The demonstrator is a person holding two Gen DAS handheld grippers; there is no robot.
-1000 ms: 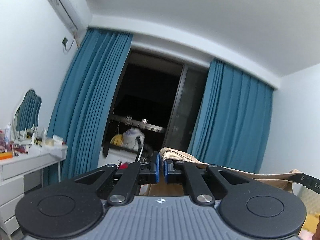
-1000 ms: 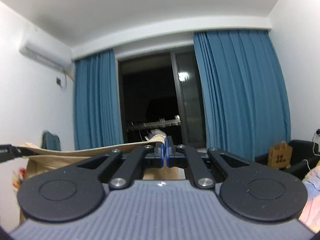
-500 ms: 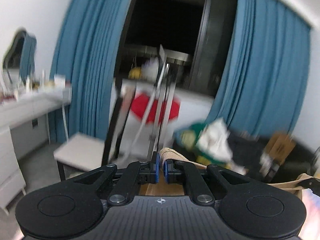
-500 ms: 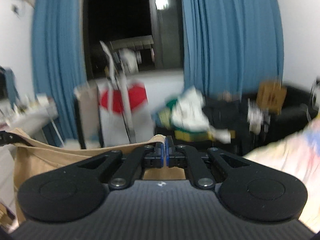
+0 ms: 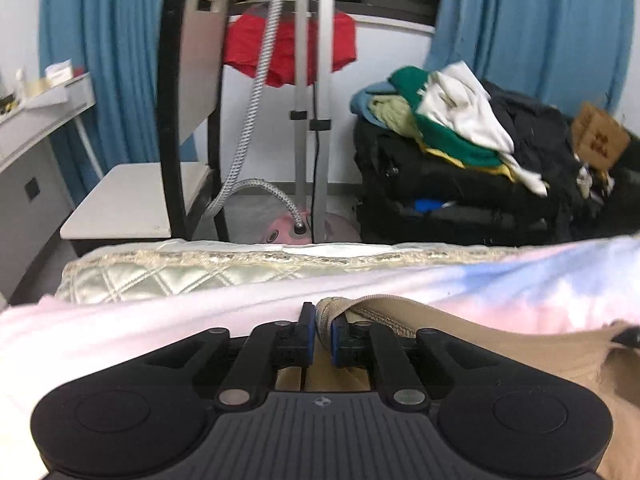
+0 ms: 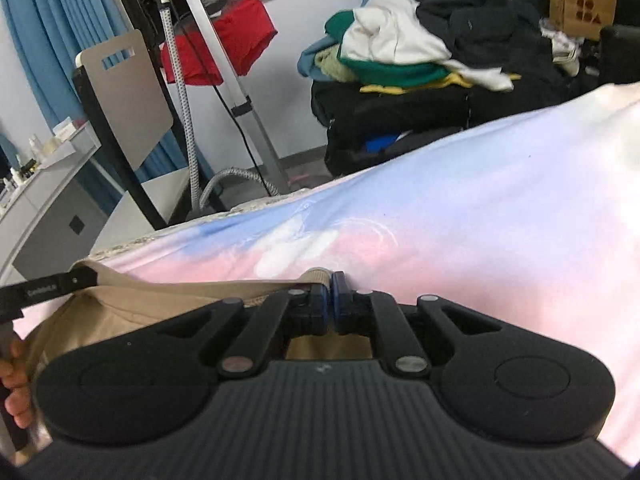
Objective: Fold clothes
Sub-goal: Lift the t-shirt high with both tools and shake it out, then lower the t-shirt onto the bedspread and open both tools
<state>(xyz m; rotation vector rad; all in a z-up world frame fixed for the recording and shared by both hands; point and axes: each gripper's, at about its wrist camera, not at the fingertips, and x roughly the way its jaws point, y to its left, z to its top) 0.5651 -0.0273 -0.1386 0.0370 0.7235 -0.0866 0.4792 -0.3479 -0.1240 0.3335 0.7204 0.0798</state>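
Lowered to the bed [image 6: 500,208], both grippers pinch the tan garment [image 5: 460,340].

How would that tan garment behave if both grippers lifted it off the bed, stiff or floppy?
Probably floppy: the tan garment sags and wrinkles between the left gripper and the right gripper. It looks thin, so likely light. The ribbed edge bunched in the jaws suggests it grips well rather than slipping.

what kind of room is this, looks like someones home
Most likely a bedroom at home: a bed with a pink and blue sheet, a pile of clothes on dark luggage, and a garment steamer by blue curtains.
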